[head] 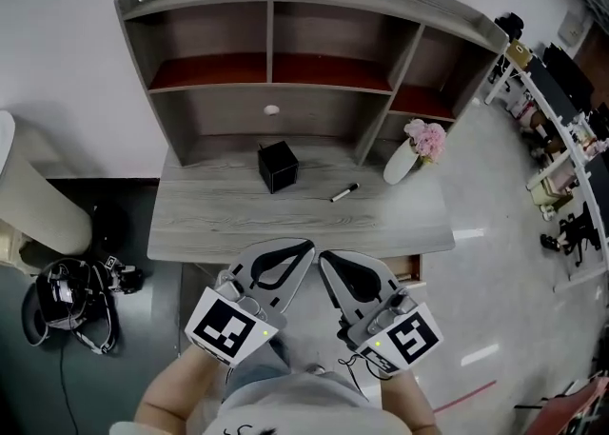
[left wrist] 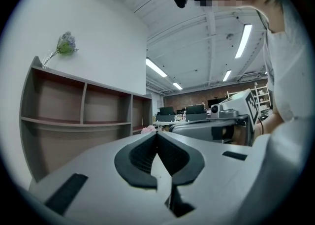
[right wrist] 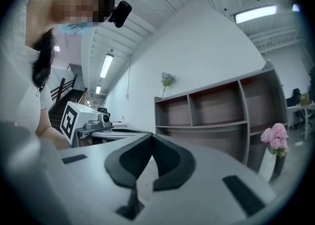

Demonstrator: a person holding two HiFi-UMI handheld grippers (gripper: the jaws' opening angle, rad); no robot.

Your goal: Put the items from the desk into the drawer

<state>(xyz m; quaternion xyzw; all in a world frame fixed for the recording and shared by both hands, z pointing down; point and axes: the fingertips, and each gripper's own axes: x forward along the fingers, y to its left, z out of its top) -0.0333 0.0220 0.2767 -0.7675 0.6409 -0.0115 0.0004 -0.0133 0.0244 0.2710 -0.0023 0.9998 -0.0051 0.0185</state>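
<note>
Only in the head view are the task's things seen: a small black cube-shaped box (head: 278,166) and a black marker pen (head: 343,192) are laid apart on the grey wood-grain table (head: 209,219), in front of its grey shelf unit (head: 314,43). A white vase of pink flowers (head: 417,150) is stood at the table's right end. It is also caught in the right gripper view, while in the left gripper view only a pink speck is made out. The left tongs (head: 306,247) and right tongs (head: 324,258) are held side by side at the table's front edge. Both are closed tip to tip, with nothing gripped between the dark pads. A wood-coloured edge (head: 407,271) under the table's right front is largely hidden by the right tongs, and whether it is the drawer cannot be told. Black-and-white square markers (head: 228,326) are borne on the tongs' cubes.
</note>
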